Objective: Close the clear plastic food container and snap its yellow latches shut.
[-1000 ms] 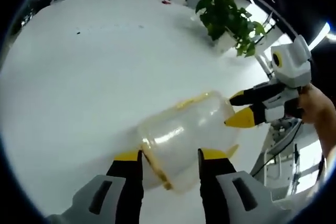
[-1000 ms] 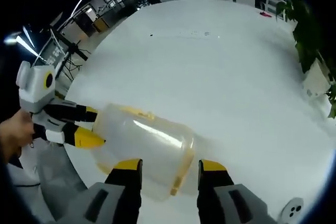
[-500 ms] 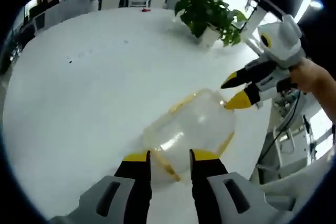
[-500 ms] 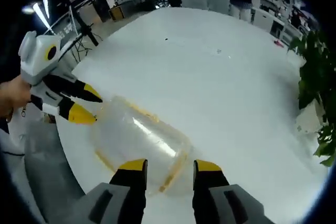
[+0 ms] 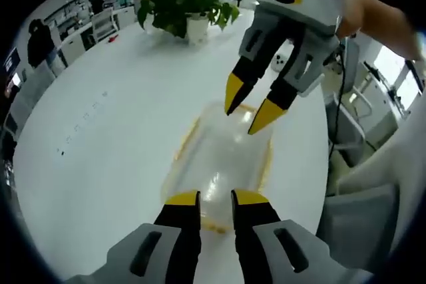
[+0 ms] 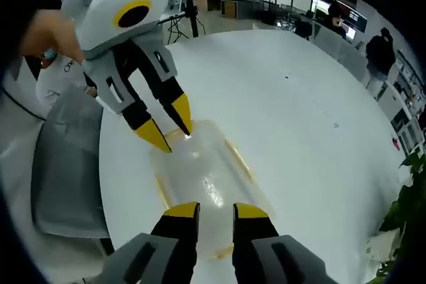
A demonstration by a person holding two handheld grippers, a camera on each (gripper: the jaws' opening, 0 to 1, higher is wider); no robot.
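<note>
**A:** Where did the clear plastic food container with the yellow rim [image 5: 223, 164] sit at that point?

**B:** On the white round table [image 5: 106, 138], close to its edge. The left gripper [image 5: 215, 198] was at one short end and the right gripper [image 6: 215, 210] at the other, each facing the other across the box.

**A:** How were the jaws set?

**B:** Both pairs stood narrowly apart. In the left gripper view its yellow tips lay against the near end of the lid; I could not tell whether they pinched the rim or only pressed on it. In the right gripper view the same held for the right gripper's tips at its own end. Neither pair was plainly clamped on anything.

**A:** How would the box handle?

**B:** It looked empty, so I judged it light and likely to slide on the smooth tabletop if pushed from one side. The thin clear walls would probably flex; the yellow latches [image 6: 238, 159] along the rim seemed the stiffer parts and the right place to press. Holding the opposite end steady would likely stop it skating away.

**A:** And the room to move?

**B:** Open white surface lay beyond the box toward the potted green plant [image 5: 183, 1], well apart from it. The other way, the table edge was near, with a grey chair [image 6: 66, 164] just past it, so a shove outward risked a fall.
</note>
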